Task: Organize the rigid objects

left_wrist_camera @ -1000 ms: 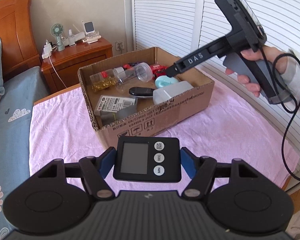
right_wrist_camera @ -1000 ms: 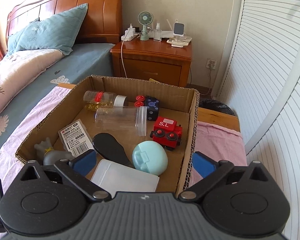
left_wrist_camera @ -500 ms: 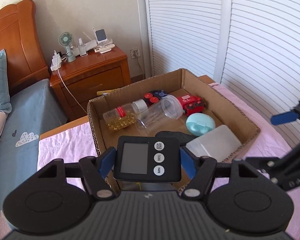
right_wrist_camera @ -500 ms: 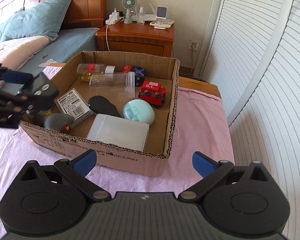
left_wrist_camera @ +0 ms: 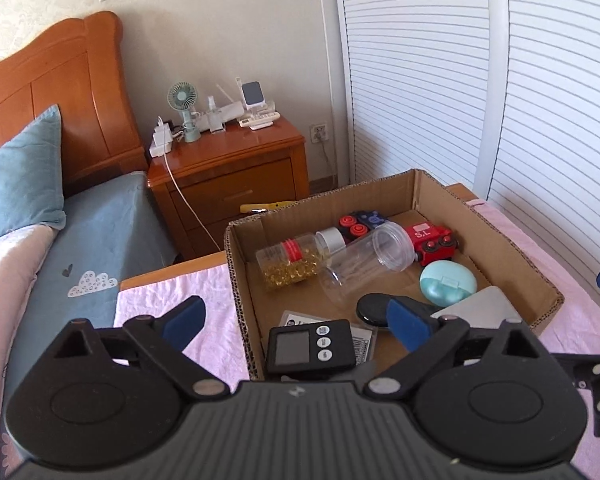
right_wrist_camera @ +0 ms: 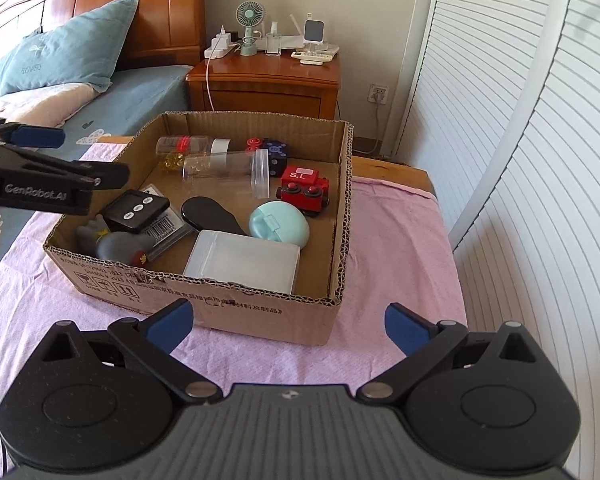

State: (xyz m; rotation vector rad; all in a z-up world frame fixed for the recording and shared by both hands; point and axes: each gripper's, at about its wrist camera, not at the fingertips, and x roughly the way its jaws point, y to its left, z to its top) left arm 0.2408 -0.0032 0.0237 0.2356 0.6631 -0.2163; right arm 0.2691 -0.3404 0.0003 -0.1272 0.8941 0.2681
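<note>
Left gripper (left_wrist_camera: 296, 322): fingers spread wide, nothing between them, positioned over the near-left corner of the cardboard box (right_wrist_camera: 342, 216). Right gripper (right_wrist_camera: 286, 326): fingers likewise released and holding nothing, hovering above the pink cloth (right_wrist_camera: 396, 248) on the near side of the box.

The black timer (right_wrist_camera: 137, 211) lies inside the box at its left side, face up, resting on a labelled packet (right_wrist_camera: 167, 227) and touching a grey figurine (right_wrist_camera: 114, 242) in the near-left corner.

Other contents: a translucent white case (right_wrist_camera: 244, 260) against the near wall; a mint round case (right_wrist_camera: 279, 225) just beyond it; a black oval item (right_wrist_camera: 212, 216) between timer and mint case; a red toy train (right_wrist_camera: 303, 189) toward the right wall; a clear jar (right_wrist_camera: 226, 168) lying on its side; a capsule bottle (right_wrist_camera: 188, 148) and a dark cube (right_wrist_camera: 276, 154) along the far wall.

The box walls stand between the right gripper and the contents. Beyond the box: a wooden nightstand (right_wrist_camera: 268, 80) carrying a small fan (right_wrist_camera: 250, 16); a bed with a blue pillow (right_wrist_camera: 60, 56) at far left; louvred doors (right_wrist_camera: 520, 120) at right.
</note>
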